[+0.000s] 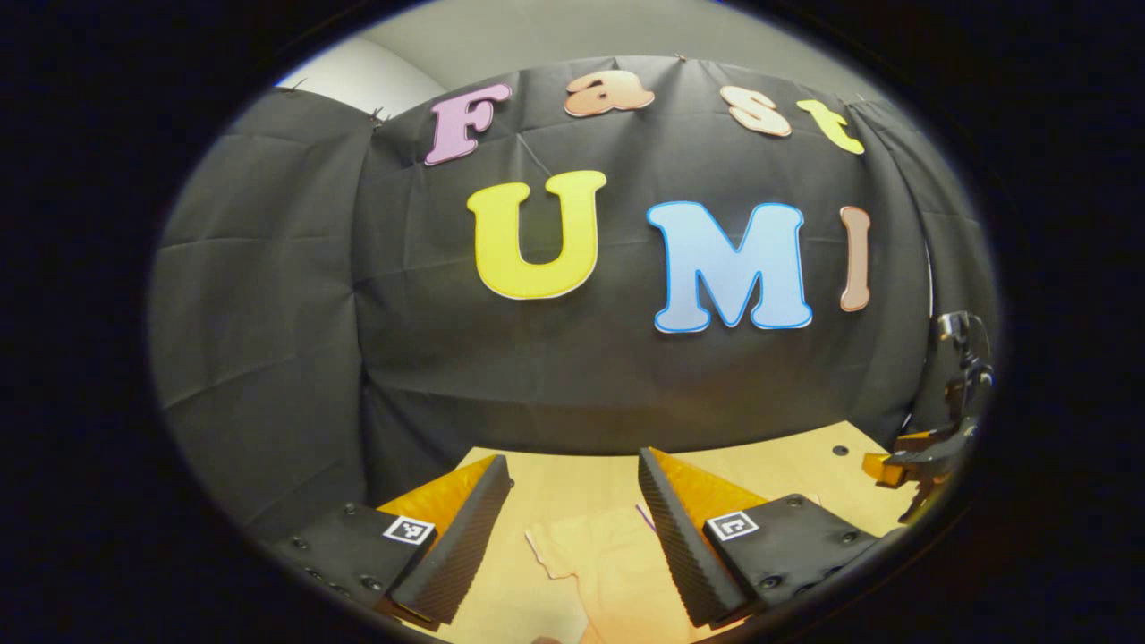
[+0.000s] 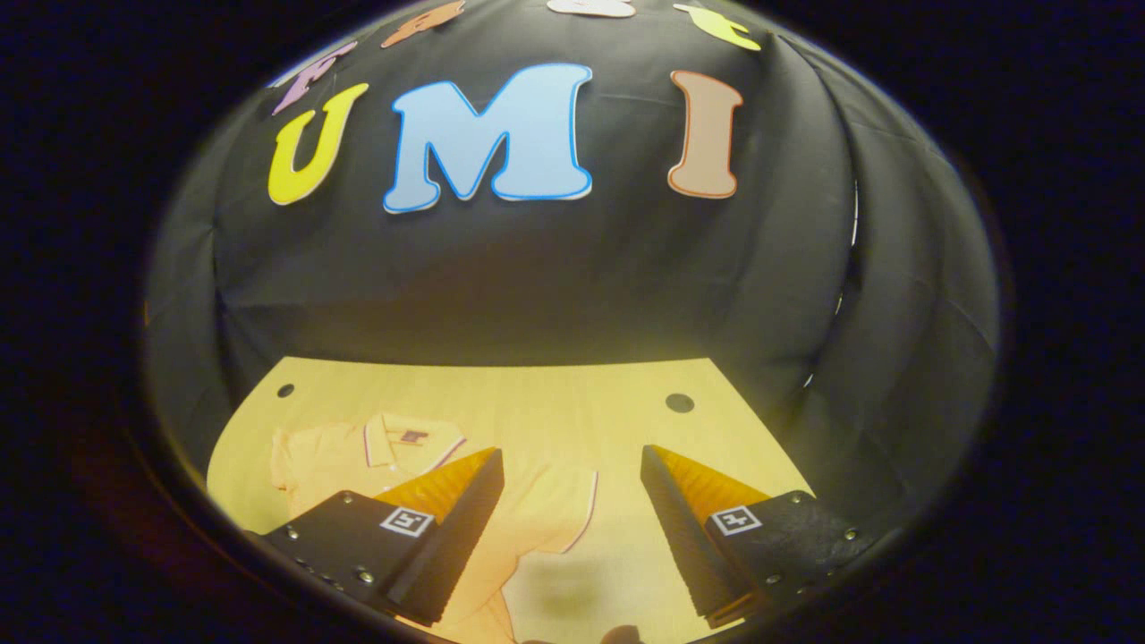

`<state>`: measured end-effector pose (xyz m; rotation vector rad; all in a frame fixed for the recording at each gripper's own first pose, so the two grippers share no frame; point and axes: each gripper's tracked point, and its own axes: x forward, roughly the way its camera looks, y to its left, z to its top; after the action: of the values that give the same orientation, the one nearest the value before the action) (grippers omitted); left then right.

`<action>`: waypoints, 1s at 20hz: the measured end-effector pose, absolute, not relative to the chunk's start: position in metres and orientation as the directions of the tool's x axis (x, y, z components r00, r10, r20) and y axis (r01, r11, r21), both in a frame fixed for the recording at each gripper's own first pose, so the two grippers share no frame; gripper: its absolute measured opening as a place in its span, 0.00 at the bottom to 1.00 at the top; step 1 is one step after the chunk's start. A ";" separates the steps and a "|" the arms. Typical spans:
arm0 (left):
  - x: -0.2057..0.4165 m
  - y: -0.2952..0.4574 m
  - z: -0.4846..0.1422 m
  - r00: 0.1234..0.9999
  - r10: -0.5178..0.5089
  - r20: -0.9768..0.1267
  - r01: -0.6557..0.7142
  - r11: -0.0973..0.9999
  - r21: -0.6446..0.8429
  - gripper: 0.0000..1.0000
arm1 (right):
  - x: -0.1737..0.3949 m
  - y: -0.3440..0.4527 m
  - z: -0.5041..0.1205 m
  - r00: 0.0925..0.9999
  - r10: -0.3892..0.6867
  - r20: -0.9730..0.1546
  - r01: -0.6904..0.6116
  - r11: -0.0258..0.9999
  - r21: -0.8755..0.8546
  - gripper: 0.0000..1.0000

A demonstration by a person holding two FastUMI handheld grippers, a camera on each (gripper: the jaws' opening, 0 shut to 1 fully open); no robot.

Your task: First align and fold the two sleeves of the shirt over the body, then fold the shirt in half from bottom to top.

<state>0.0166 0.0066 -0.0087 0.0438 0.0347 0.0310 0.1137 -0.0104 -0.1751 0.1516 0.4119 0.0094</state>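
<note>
The left tool hangs wide open above the desk, holding nothing, with a part of the one pale shirt lying flat between and below its fingers; the other tool shows far off at the right edge of the left gripper view, its opening too small to judge there. In the right gripper view the right tool is likewise spread wide and empty over the desk. The shirt lies spread out beneath and left of it, one sleeve in the gap between the fingers and the collar beyond the left finger.
</note>
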 end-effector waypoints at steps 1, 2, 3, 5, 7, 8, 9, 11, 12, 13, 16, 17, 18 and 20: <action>0.016 0.007 -0.010 0.999 0.037 -0.038 -0.035 0.998 0.043 0.94 | 0.118 -0.011 -0.186 0.909 0.039 -0.416 0.018 0.991 0.133 0.97; 0.017 0.009 -0.011 0.998 0.043 -0.043 -0.041 0.998 0.041 0.94 | 0.123 -0.010 -0.200 0.900 0.041 -0.435 0.013 0.993 0.121 0.97; 0.017 0.010 -0.013 0.998 0.048 -0.049 -0.046 0.998 0.039 0.94 | 0.128 -0.009 -0.211 0.890 0.048 -0.453 0.004 0.993 0.114 0.97; 0.018 0.012 -0.018 0.996 0.060 -0.060 -0.058 0.998 0.036 0.94 | 0.134 -0.003 -0.234 0.864 0.069 -0.498 -0.011 0.993 0.118 0.96; 0.020 0.013 -0.021 0.995 0.074 -0.069 -0.072 0.997 0.036 0.93 | 0.142 0.003 -0.253 0.843 0.085 -0.531 -0.020 0.992 0.126 0.96; 0.022 0.014 -0.022 0.994 0.080 -0.072 -0.078 0.996 0.037 0.95 | 0.147 0.006 -0.263 0.831 0.093 -0.548 -0.027 0.991 0.128 0.97; 0.022 0.014 -0.023 0.994 0.085 -0.075 -0.082 0.996 0.037 0.95 | 0.150 0.010 -0.272 0.816 0.105 -0.568 -0.036 0.991 0.131 0.96; 0.026 0.013 -0.025 0.992 0.094 -0.084 -0.091 0.995 0.041 0.95 | 0.159 0.014 -0.290 0.788 0.119 -0.604 -0.049 0.990 0.131 0.96; 0.029 0.013 -0.026 0.991 0.098 -0.088 -0.094 0.995 0.042 0.93 | 0.160 0.017 -0.302 0.772 0.124 -0.623 -0.053 0.990 0.131 0.98; 0.030 0.012 -0.026 0.991 0.101 -0.091 -0.098 0.994 0.044 0.95 | 0.164 0.019 -0.311 0.758 0.129 -0.639 -0.056 0.989 0.134 0.97; 0.035 0.010 -0.029 0.989 0.112 -0.100 -0.107 0.993 0.053 0.95 | 0.169 0.020 -0.334 0.718 0.138 -0.683 -0.053 0.988 0.145 0.97; 0.036 0.010 -0.028 0.988 0.115 -0.102 -0.110 0.992 0.056 0.93 | 0.172 0.021 -0.340 0.706 0.141 -0.695 -0.052 0.988 0.147 0.97; 0.037 0.011 -0.029 0.987 0.120 -0.105 -0.114 0.992 0.059 0.93 | 0.172 0.022 -0.347 0.695 0.143 -0.705 -0.051 0.987 0.151 0.97; 0.039 0.010 -0.030 0.986 0.125 -0.109 -0.119 0.991 0.060 0.94 | 0.174 0.024 -0.358 0.672 0.150 -0.725 -0.051 0.986 0.156 0.97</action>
<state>0.0387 0.0095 -0.0296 0.0535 0.1133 0.1225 0.1741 0.0245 -0.3578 0.1265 0.8262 0.1133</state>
